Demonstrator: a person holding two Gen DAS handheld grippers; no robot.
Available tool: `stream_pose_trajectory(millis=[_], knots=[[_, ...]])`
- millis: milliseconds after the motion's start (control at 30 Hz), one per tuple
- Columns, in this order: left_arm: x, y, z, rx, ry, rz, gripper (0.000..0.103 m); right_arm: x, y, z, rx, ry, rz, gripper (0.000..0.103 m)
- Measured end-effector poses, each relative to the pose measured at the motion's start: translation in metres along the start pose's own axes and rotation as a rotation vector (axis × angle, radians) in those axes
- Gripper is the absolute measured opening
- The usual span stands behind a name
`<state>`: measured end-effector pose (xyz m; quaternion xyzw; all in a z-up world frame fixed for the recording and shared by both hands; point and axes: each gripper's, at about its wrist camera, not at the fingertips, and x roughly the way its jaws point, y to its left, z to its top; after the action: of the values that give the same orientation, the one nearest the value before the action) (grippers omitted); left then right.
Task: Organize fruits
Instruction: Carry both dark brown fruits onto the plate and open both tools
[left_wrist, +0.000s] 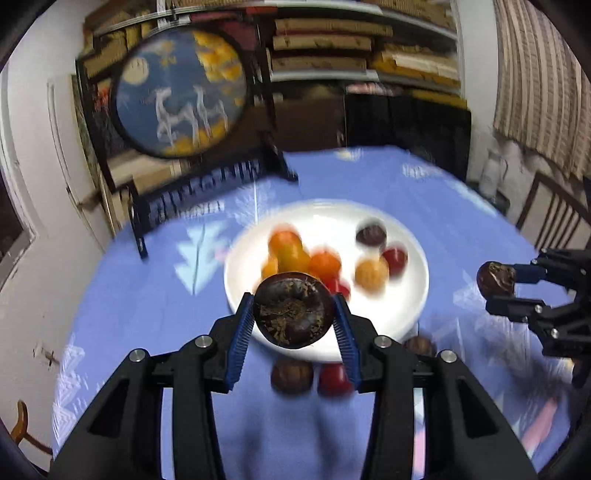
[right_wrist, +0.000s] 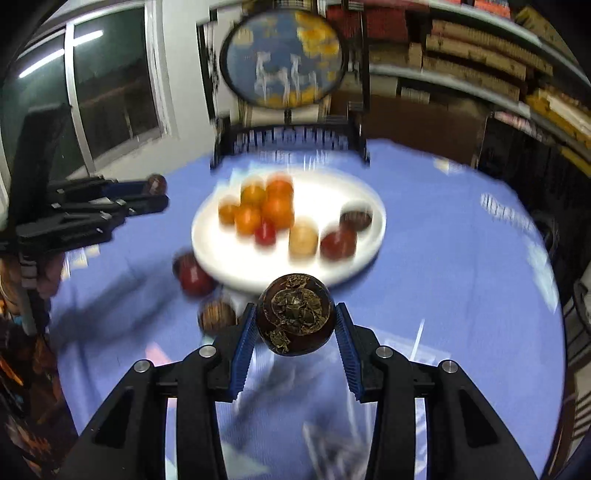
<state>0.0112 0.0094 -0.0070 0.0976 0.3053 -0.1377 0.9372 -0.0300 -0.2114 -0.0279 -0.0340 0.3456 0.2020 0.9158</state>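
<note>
Dark fruit, left: brown round fruit (left_wrist: 293, 309) clamped in the left gripper (left_wrist: 293, 314).
Dark fruit, right: second brown fruit (right_wrist: 295, 314) pinched in the right gripper (right_wrist: 295, 317).
Plate: white plate (left_wrist: 406, 310) at twelve o'clock from both; the left looks nearer.
Long axis: none, both fruits are round.
Strays: loose fruits (left_wrist: 291, 374) at six o'clock of the plate.

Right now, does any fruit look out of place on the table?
Yes. A red fruit and a brown one lie on the blue tablecloth beside the white plate, while the other loose fruit sits on it.
</note>
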Motion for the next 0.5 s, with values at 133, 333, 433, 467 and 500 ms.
stream_pose_trajectory(millis=[133, 333, 433, 467, 500], knots=[[0.002, -0.006, 0.034, -0.009, -0.069, 0.014, 0.042, -0.013, -0.002, 0.042, 0.007, -0.124, 0.008, 0.042], [0.031, -0.022, 0.06, -0.001, -0.095, 0.037, 0.042, -0.006, -0.014, 0.085, 0.064, -0.236, 0.048, 0.042], [0.054, -0.022, 0.059, -0.006, -0.087, 0.085, 0.042, 0.006, -0.017, 0.094, 0.078, -0.244, 0.049, 0.042], [0.062, -0.018, 0.057, -0.021, -0.074, 0.08, 0.042, 0.015, -0.018, 0.098, 0.084, -0.239, 0.059, 0.042], [0.069, -0.014, 0.055, -0.042, -0.062, 0.073, 0.042, 0.019, -0.018, 0.099, 0.085, -0.236, 0.063, 0.042]])
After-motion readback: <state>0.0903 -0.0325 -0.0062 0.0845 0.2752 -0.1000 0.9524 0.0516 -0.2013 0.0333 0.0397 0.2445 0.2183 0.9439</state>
